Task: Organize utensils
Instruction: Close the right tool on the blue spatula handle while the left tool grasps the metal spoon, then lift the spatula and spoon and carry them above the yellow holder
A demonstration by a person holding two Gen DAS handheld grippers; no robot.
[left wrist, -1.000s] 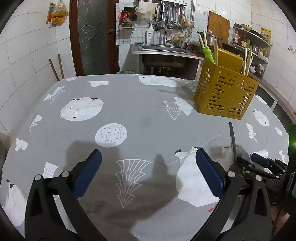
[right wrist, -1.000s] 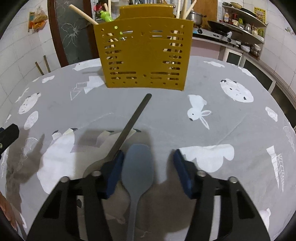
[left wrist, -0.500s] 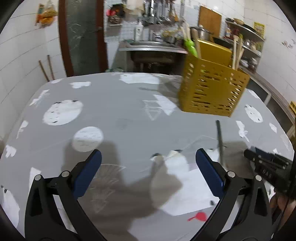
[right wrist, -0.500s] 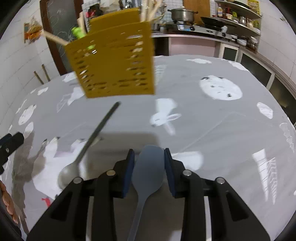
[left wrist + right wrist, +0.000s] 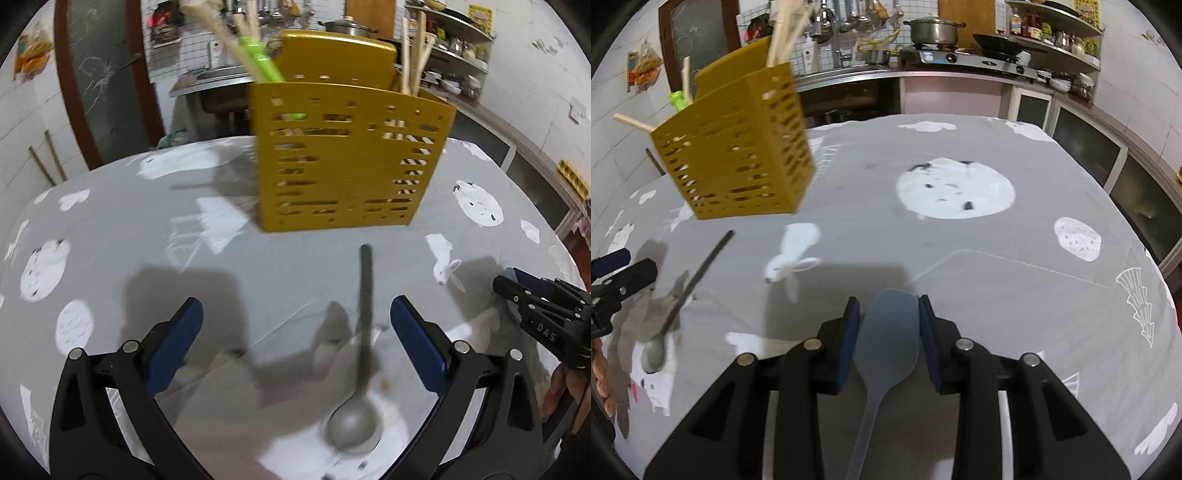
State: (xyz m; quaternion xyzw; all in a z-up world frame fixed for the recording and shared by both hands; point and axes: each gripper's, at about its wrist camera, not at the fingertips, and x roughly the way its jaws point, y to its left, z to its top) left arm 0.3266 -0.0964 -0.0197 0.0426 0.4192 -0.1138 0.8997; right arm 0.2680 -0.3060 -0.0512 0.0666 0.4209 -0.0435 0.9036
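Observation:
My right gripper point(image 5: 885, 314) is shut on the grey-blue spatula point(image 5: 886, 332), its blade between the pads and its handle running back under the gripper, above the cloth. My left gripper point(image 5: 295, 321) is open and empty, its fingers straddling the metal ladle point(image 5: 360, 373) that lies on the table with its bowl near me and its dark handle pointing at the yellow utensil holder point(image 5: 347, 162). The holder stands upright with wooden utensils and a green one in it. In the right wrist view the holder point(image 5: 738, 155) is at far left and the ladle point(image 5: 679, 295) left of my gripper.
The table wears a grey cloth with white prints point(image 5: 960, 243). The right gripper shows at the right edge of the left wrist view point(image 5: 543, 314). A kitchen counter with a stove and pot point(image 5: 934, 33) runs behind the table. A dark door point(image 5: 99, 74) is at back left.
My right gripper closed on the spatula and lifted it, swinging right. My left gripper stayed open and moved right, over the ladle and closer to the holder.

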